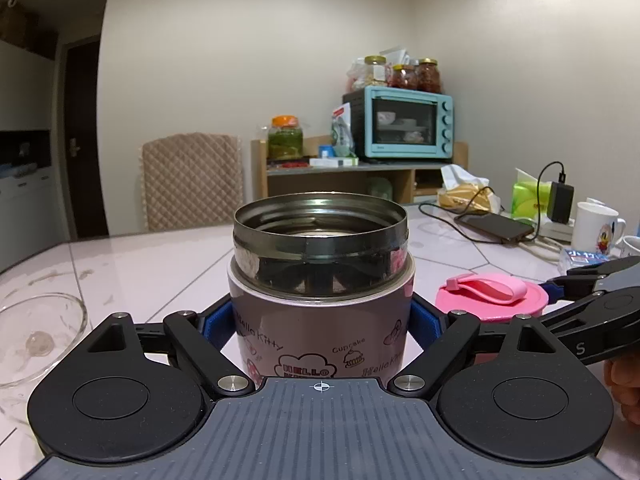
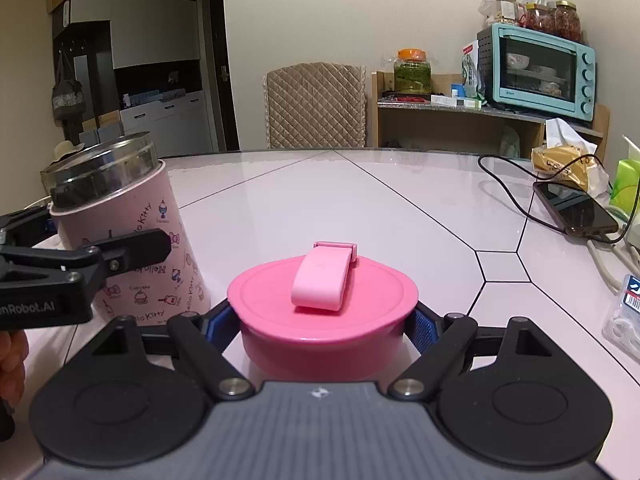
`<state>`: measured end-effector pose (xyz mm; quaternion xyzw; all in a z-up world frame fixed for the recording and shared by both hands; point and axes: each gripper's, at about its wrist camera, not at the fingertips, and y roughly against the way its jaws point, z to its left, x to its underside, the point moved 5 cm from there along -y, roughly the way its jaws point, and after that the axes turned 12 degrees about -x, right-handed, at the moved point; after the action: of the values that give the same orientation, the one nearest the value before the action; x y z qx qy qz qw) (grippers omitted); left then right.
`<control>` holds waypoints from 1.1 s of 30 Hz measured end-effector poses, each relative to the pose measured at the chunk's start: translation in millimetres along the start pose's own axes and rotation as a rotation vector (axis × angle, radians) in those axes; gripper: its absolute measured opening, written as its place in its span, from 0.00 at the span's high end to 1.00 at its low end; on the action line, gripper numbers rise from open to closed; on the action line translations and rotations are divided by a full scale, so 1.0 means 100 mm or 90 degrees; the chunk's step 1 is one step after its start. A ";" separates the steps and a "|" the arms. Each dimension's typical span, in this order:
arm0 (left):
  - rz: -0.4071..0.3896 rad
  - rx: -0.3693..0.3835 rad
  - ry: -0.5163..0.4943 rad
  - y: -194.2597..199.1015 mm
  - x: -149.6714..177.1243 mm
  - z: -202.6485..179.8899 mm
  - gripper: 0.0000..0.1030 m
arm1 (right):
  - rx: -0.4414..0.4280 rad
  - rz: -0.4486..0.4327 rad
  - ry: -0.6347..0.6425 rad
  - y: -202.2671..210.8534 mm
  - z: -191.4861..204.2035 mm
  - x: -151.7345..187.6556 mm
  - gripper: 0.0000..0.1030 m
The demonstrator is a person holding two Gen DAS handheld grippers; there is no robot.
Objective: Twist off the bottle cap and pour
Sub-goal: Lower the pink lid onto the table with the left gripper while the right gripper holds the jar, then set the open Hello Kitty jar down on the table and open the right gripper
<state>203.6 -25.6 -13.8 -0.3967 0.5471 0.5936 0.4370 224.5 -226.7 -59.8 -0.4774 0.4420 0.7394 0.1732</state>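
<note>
Far left on the table: glass bowl. Left gripper, jaws clamped on the open pink bottle, upright, cap off. Right gripper, jaws closed around the pink cap, resting on the table beside the bottle. Farther right: phone.

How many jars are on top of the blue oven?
3 jars sit on the oven: one pale, two red, middle and right. Bags behind may hide more.
</note>
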 end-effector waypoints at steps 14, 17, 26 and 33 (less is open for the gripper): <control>0.011 -0.001 -0.014 0.00 -0.02 -0.02 0.12 | 0.002 0.018 -0.002 -0.05 -0.05 0.01 0.17; 0.014 0.001 -0.014 0.00 -0.03 -0.03 0.10 | 0.001 0.022 0.000 -0.08 -0.07 0.01 0.17; 0.030 0.013 -0.029 0.04 0.00 -0.01 0.08 | 0.002 0.035 0.006 -0.11 -0.08 0.03 0.17; 0.044 0.013 -0.044 0.08 0.08 0.01 0.06 | 0.003 0.041 0.008 -0.11 -0.08 0.03 0.17</control>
<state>193.5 -24.2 -19.3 -0.3522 0.5513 0.6160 0.4387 235.2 -227.8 -69.2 -0.4669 0.4602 0.7406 0.1475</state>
